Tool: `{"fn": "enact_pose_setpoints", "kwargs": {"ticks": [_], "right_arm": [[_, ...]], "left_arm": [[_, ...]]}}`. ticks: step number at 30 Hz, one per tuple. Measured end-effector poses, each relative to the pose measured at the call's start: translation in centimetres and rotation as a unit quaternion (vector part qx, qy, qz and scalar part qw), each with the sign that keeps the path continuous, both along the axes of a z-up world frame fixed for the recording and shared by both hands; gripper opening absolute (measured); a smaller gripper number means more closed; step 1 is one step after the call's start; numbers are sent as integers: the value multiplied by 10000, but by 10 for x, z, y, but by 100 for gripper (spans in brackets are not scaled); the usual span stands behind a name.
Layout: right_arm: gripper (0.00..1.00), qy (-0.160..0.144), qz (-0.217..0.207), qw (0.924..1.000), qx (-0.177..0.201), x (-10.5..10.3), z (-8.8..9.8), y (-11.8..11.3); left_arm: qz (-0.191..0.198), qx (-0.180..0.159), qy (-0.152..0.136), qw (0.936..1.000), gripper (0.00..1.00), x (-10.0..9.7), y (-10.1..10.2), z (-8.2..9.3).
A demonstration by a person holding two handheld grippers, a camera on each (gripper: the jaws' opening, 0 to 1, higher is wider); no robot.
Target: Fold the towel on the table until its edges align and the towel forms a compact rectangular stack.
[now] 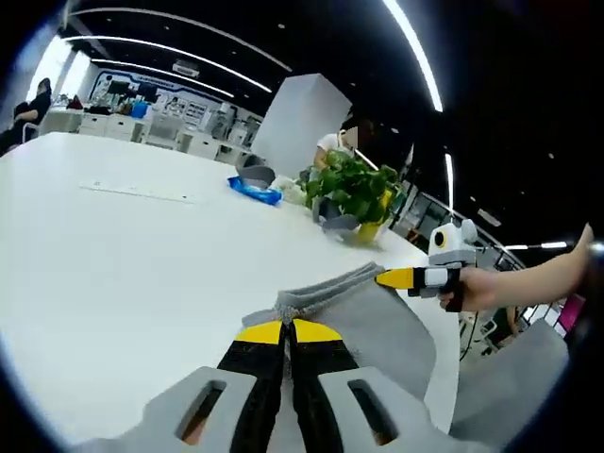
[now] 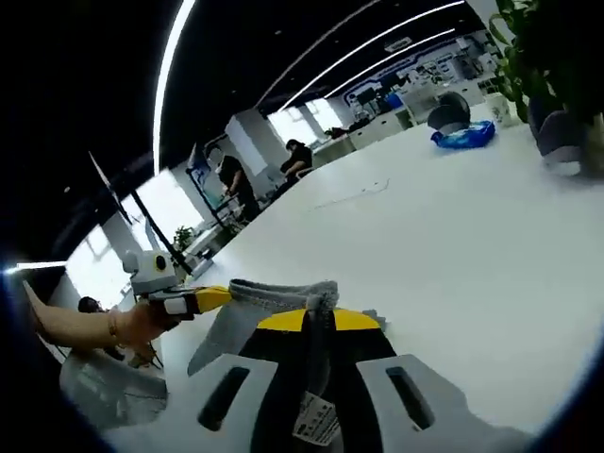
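A grey towel (image 1: 373, 326) hangs stretched between both grippers over the white table (image 1: 142, 264). In the left gripper view, my left gripper (image 1: 288, 331) is shut on one bunched corner. My right gripper (image 1: 398, 277), held by a hand, comes in from the right and pinches the far corner. In the right gripper view, my right gripper (image 2: 319, 320) is shut on the towel (image 2: 274, 293), and a white label shows between its jaws. There my left gripper (image 2: 209, 299) grips the other end from the left.
At the table's far side stand a potted green plant (image 1: 357, 192), a blue packet (image 1: 255, 192) and a grey bowl (image 1: 256, 175). The table edge (image 1: 444, 349) runs close on the right. People sit at desks in the background.
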State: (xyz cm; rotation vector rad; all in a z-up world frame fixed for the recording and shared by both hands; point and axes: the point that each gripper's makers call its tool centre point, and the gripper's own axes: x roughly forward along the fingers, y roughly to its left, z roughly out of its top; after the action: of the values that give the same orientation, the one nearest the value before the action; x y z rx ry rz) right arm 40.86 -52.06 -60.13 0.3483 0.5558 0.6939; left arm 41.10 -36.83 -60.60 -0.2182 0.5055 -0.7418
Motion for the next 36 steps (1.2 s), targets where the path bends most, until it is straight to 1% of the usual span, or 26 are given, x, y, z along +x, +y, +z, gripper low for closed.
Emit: {"fn": "enact_pose_setpoints", "kwargs": {"ticks": [1, 4, 7, 8, 9, 10, 12, 13, 15, 17, 19, 20, 21, 22, 23, 24, 26, 27, 29, 30, 31, 32, 33, 34, 35, 36], "right_arm": [[5, 51, -22, 10000, -82, 1, -6, 0], [5, 112, -99, 9998, -131, 5, -15, 0], [5, -11, -49, 9986, -519, 7, -24, -1], [5, -59, -31, 9981, -617, 7, -24, 1], [5, -82, -40, 9978, -655, 8, -25, 2], [6, -83, -73, 9976, -690, 9, -26, 1], [8, -151, -68, 9955, -937, 10, -29, -2], [9, -311, 3, 9919, -1233, 11, -30, -5], [12, -513, 111, 9868, -1532, 11, -30, -5], [12, -615, 205, 9834, -1696, 11, -29, -5], [14, -858, 218, 9747, -2051, 12, -24, -8], [14, -924, 211, 9724, -2130, 12, -23, -9], [13, -954, 224, 9714, -2162, 12, -22, -9], [12, -949, 222, 9710, -2184, 11, -22, -11], [10, -948, 231, 9697, -2237, 11, -22, -13], [10, -958, 259, 9685, -2284, 10, -21, -14], [11, -982, 217, 9684, -2281, 9, -16, -19], [12, -974, 176, 9686, -2281, 8, -14, -21], [12, -1117, 139, 9687, -2213, 5, -2, -25], [12, -1190, 155, 9689, -2166, 2, 4, -25], [15, -1292, 214, 9715, -1976, -3, 13, -20], [18, -1315, 322, 9749, -1771, -9, 18, -14], [20, -1235, 512, 9787, -1555, -20, 22, -4], [22, -1184, 820, 9781, -1504, -35, 21, 6], [20, -1203, 1041, 9745, -1581, -43, 19, 12], [19, -1222, 1237, 9700, -1702, -51, 15, 16]], "left_arm": [[1, 109, 2, 9999, 1, 1, 0, -3], [-5, 330, 26, 9995, 1, 5, -1, -10], [33, 445, 124, 9989, 1, 9, 1, -18], [35, 481, 104, 9988, 1, 10, 1, -19], [17, 640, 6, 9980, 2, 11, 2, -21], [13, 724, -35, 9974, 2, 12, 2, -23], [-43, 938, -278, 9952, 2, 13, 1, -22], [-67, 1117, -413, 9929, 4, 13, 1, -22], [-123, 1439, -677, 9872, 7, 13, 2, -21], [-105, 1669, -803, 9827, 12, 14, 6, -19], [-125, 1942, -935, 9764, 16, 14, 11, -17], [-187, 2027, -977, 9742, 16, 13, 12, -17], [-283, 2190, -1112, 9689, 15, 12, 14, -16], [-313, 2298, -1126, 9662, 13, 10, 16, -16], [-360, 2477, -1070, 9622, 13, 6, 21, -18], [-358, 2446, -1052, 9632, 14, 4, 22, -17], [-451, 2079, -959, 9724, 16, -4, 18, -9], [-522, 2030, -962, 9730, 18, -8, 19, -3], [-713, 2067, -1246, 9678, 18, -13, 16, 9], [-859, 1998, -1304, 9673, 19, -19, 12, 16], [-977, 1958, -1319, 9668, 22, -23, 8, 20], [-1182, 1948, -1431, 9631, 24, -29, 0, 27], [-1322, 1926, -1488, 9609, 25, -34, -5, 31], [-1598, 1834, -1502, 9583, 25, -45, -16, 34], [-1692, 1802, -1517, 9570, 25, -48, -20, 35], [-1876, 1811, -1550, 9529, 25, -56, -27, 35]]}}
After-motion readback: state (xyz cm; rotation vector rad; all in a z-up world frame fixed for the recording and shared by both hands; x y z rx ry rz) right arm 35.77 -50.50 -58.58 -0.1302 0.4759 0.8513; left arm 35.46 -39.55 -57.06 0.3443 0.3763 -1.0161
